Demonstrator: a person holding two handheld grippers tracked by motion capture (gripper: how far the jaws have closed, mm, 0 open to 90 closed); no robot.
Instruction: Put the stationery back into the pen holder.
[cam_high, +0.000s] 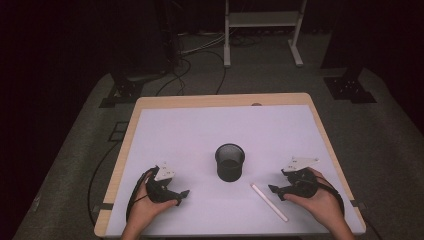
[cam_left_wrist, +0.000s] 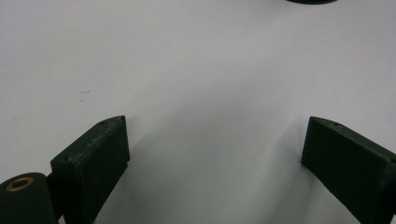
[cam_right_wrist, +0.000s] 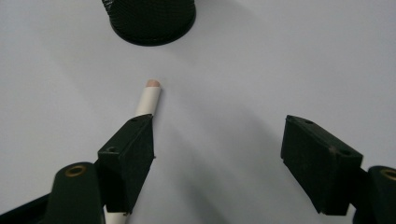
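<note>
The work in hand looks like picking up the slim white plastic pen (cam_high: 269, 202) and standing it in the round black wire-mesh cup (cam_high: 230, 162). The pen lies flat on the white-covered worktop (cam_high: 200, 135), at about five o'clock from the cup and just apart from it. Its long axis runs from ten o'clock to four o'clock in the high view, with the pale pinkish tip (cam_right_wrist: 152, 83) pointing toward the cup's base.

The right gripper (cam_high: 274, 189) rests beside the pen with its jaws spread wide and nothing between them; in the right gripper view the pen passes under the left jaw rather than through the gap. To grasp well, the person should probably shift that gripper sideways until the pen lies midway between the jaws, across the shaft, then close near the middle so it tips up without swinging.

The left gripper (cam_high: 183, 193) sits wide open and empty at seven o'clock from the cup, free to steady it.
</note>
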